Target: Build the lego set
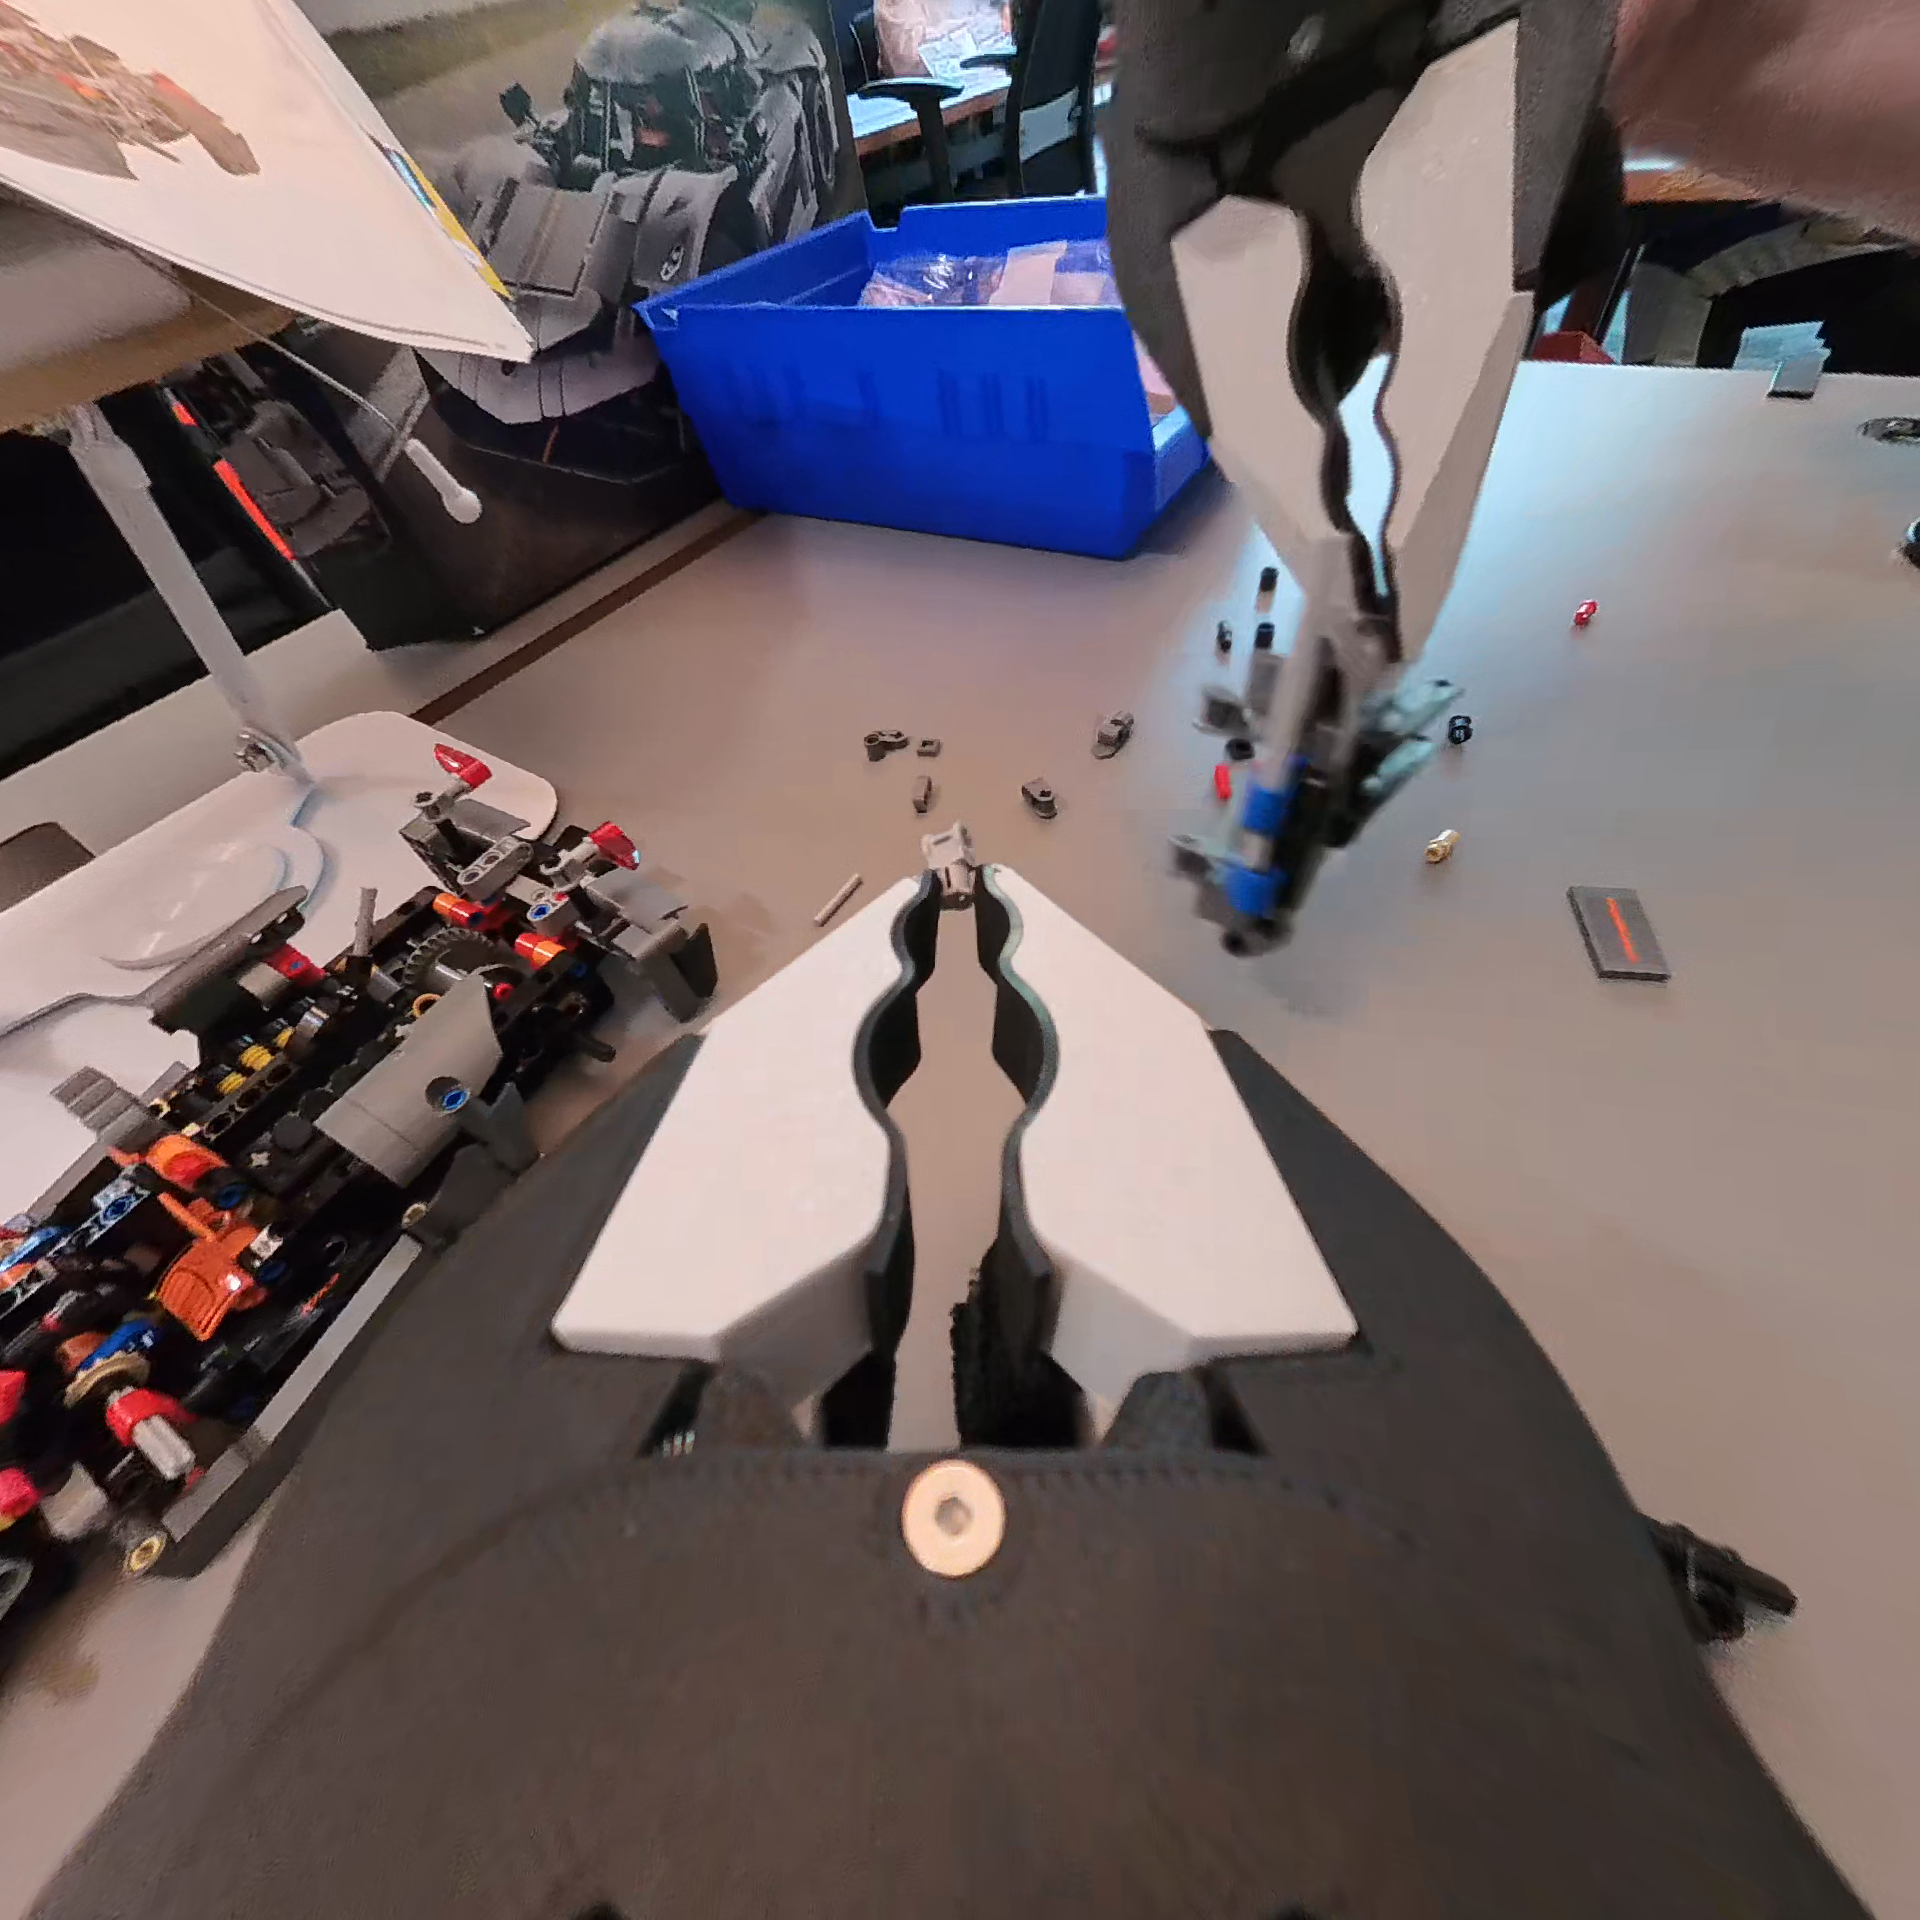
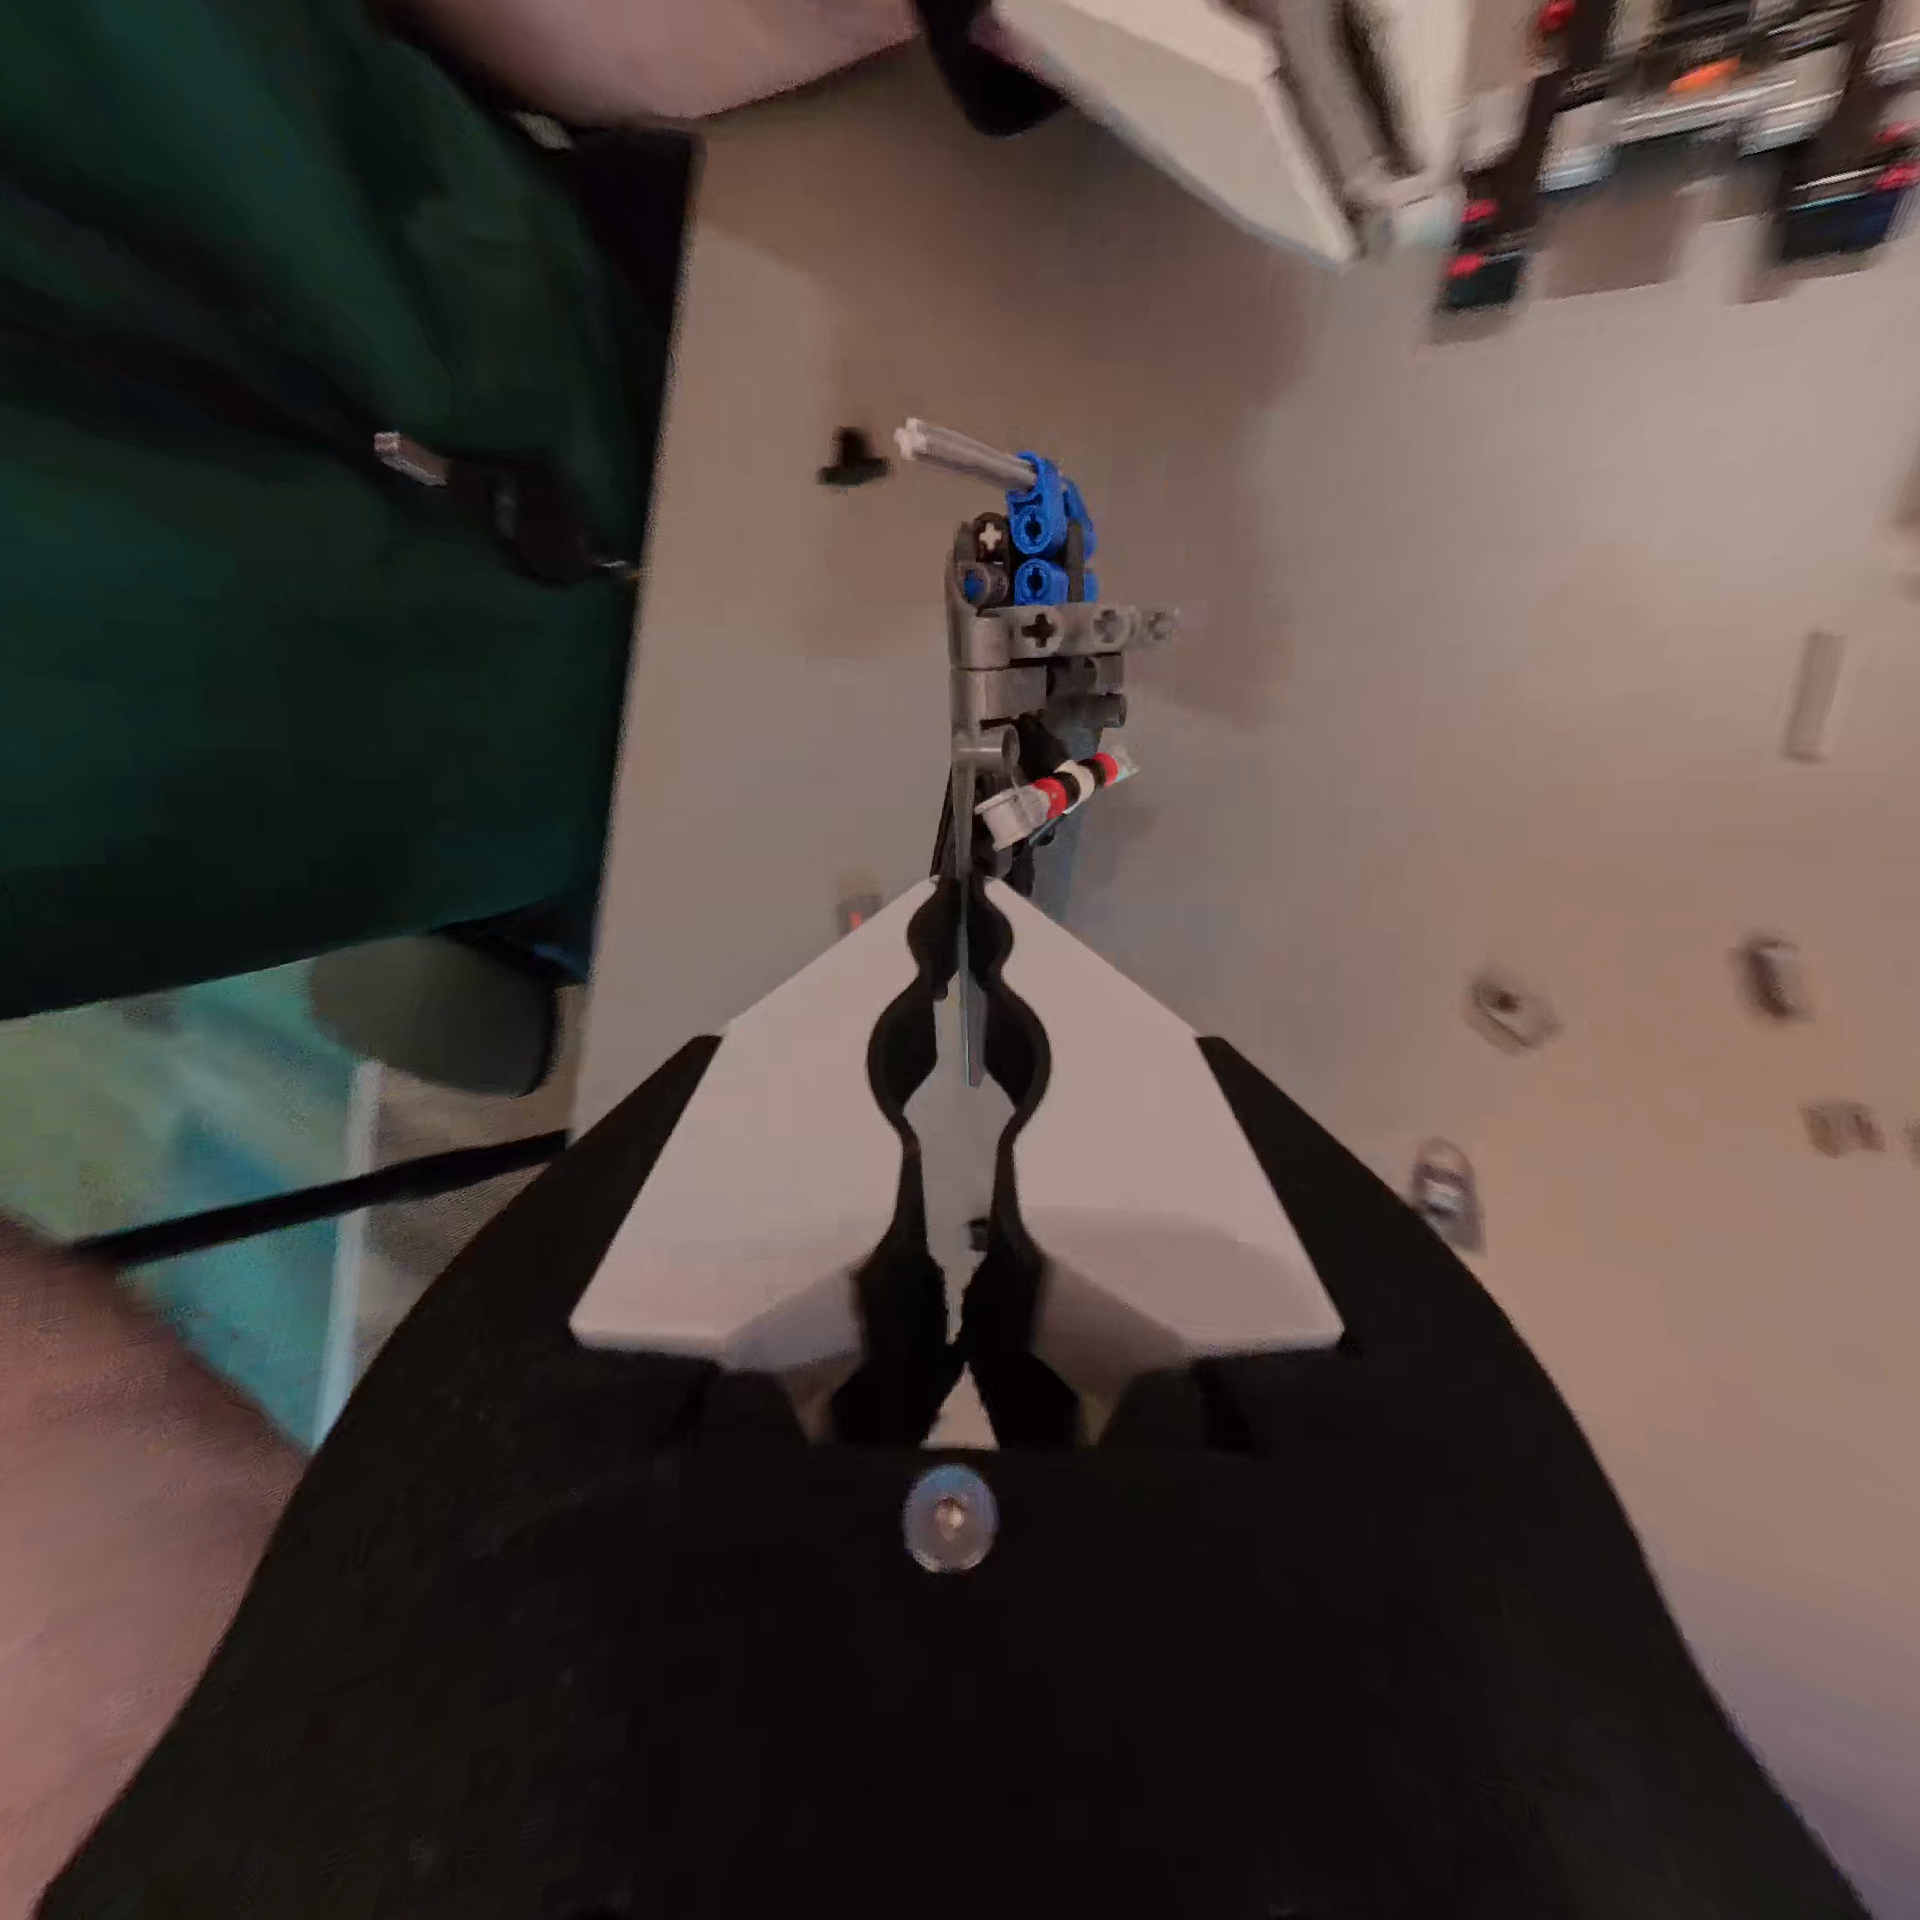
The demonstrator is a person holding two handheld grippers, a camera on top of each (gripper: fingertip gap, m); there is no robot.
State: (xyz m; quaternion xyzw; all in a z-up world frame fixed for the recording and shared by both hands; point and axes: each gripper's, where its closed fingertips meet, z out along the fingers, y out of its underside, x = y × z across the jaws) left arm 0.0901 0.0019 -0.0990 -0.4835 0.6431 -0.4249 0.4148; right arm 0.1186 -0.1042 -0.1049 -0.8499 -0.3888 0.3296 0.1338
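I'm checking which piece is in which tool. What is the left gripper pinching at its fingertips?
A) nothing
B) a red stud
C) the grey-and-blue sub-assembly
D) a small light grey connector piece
D: in the left wrist view the left gripper is shut on a small light grey connector piece, while the right gripper holds the grey-and-blue sub-assembly.

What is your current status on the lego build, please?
Left gripper shut on small grey connector. Right gripper shut on blue-and-grey sub-assembly, held above table. Nothing between them.
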